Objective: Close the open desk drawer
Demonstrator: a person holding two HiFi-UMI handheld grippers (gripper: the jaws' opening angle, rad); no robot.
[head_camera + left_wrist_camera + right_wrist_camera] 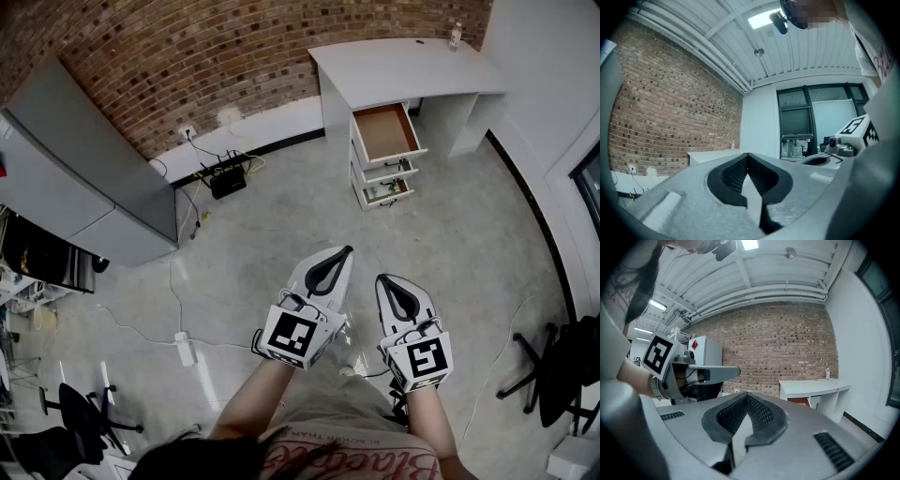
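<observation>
Brown board bottom is visible in the top drawer, which is pulled well out from under the white surface and looks empty from the head view. Two lower drawers beneath it also stand partly out, though less far. The surface backs onto the brick wall, and a small bottle stands at its far right corner. Left tongs and right tongs are side by side over bare floor, well apart from the surface and aimed roughly toward it. Both are clenched tip to tip with nothing between them, as each gripper view shows. A cable and a power strip lie on the floor away from the surface, to the person's left and off the straight path.

Judgement: the approach has not begun to close the gap, so the push is not yet possible. Risks:
- Clenched tips give a narrow contact and could skid off the drawer front.
- A push off centre could skew the drawer on its runners and jam it.
- Aiming too low would shut a lower drawer instead.
- Too hard a shove could topple the bottle.
</observation>
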